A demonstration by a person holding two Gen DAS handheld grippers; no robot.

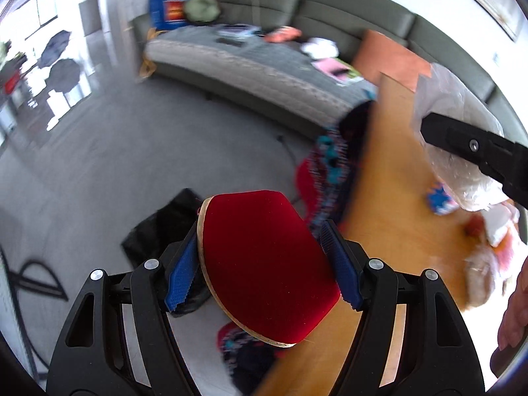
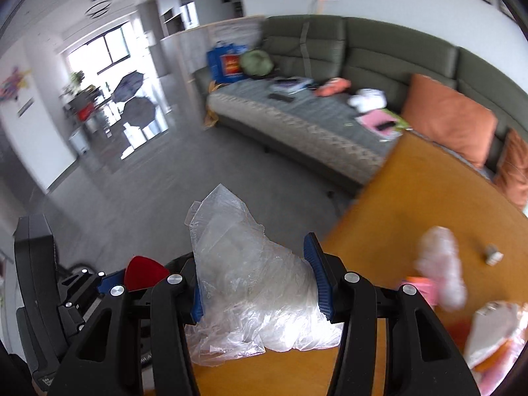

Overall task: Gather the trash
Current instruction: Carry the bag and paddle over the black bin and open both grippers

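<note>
Left jaws: the left gripper [image 1: 264, 260] is clamped on a red paddle [image 1: 264, 264], its blue pads [image 1: 180, 272] pressing the two edges of the blade.
Right jaws: the right gripper [image 2: 257, 283] is clamped on a crumpled clear plastic bag [image 2: 250, 283], blue pads [image 2: 315, 277] against both sides of the bundle.
Paddle: red rubber face with a pale wood rim, tilted, held in the air above the floor at the table's left edge; its red tip [image 2: 143, 274] also shows in the right wrist view, to the left of the bag.
Plastic bag: thin, see-through, wrinkled and glossy; it rises to a peak beyond the fingertips and spills in loose folds toward the camera, its lower folds over the wooden table [image 2: 429, 204]. In the left wrist view the same bag [image 1: 455, 132] sits at far right, around the right gripper's black finger [image 1: 472, 145].
Other trash: blurred white and pink wrappers [image 2: 442, 274] lie on the table to the right; a small blue and white wrapper [image 1: 440, 198] lies near the bag.
Table edge: the left edge runs diagonally from near to far, with both grippers close beside it.
Open room: a wide grey floor [image 2: 165, 198] spreads left and far, up to the green sofa [image 2: 363, 52].
Floor clutter: a black bag [image 1: 165, 227] and a patterned red cloth [image 1: 326, 171] lie close to the table's edge.
</note>
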